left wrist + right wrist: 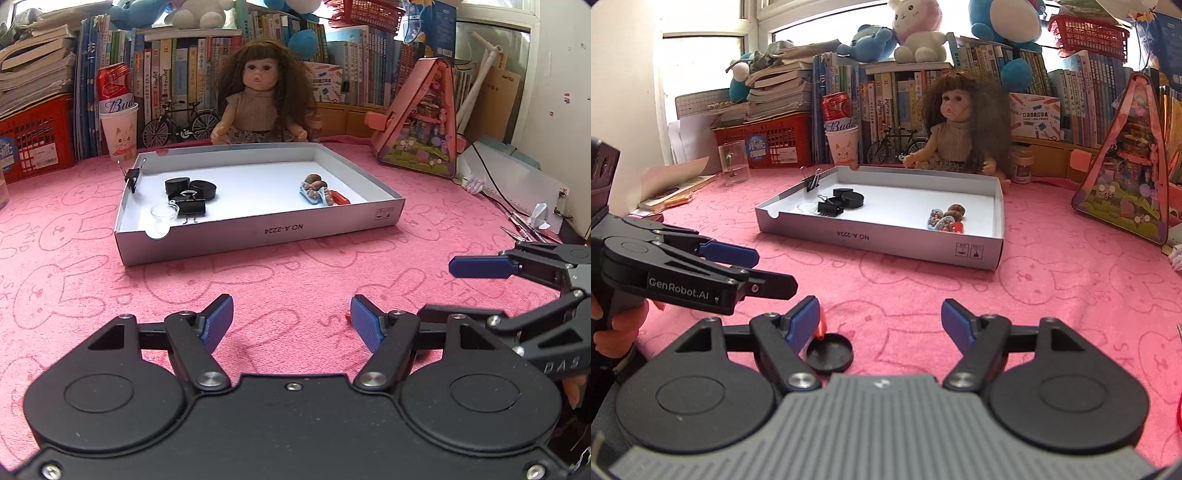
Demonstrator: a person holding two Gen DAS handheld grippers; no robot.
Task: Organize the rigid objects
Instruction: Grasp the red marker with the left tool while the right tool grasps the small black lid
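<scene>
Left gripper point(291, 319) low over the pink rabbit-print cloth point(258, 280), jaws moderately apart, nothing between the blue pads. Right gripper point(881, 321) likewise above the cloth, jaws wide and empty. Just beside the right gripper's left finger, near edge of the cloth: a black round lid point(830, 352) lying flat, hollow side up, with a small red piece point(822, 325) touching or just beyond its far rim (too small to name).

Farther off, centre: a shallow white cardboard box point(258, 230), open top. In its left part, two black round caps point(192, 187) side by side, a black binder clip point(191, 207) just near of them, a clear round dish point(164, 214) at the near-left corner notch. Another binder clip point(133, 177) clamped on the left wall. In the right part, a cluster of brown nut-like pieces and a blue-white item point(316, 188), a small red object point(340, 197) touching it.

Behind the box: a doll point(260, 92), a miniature bicycle point(181, 123), a paper cup point(119, 129) carrying a red can point(114, 86).
</scene>
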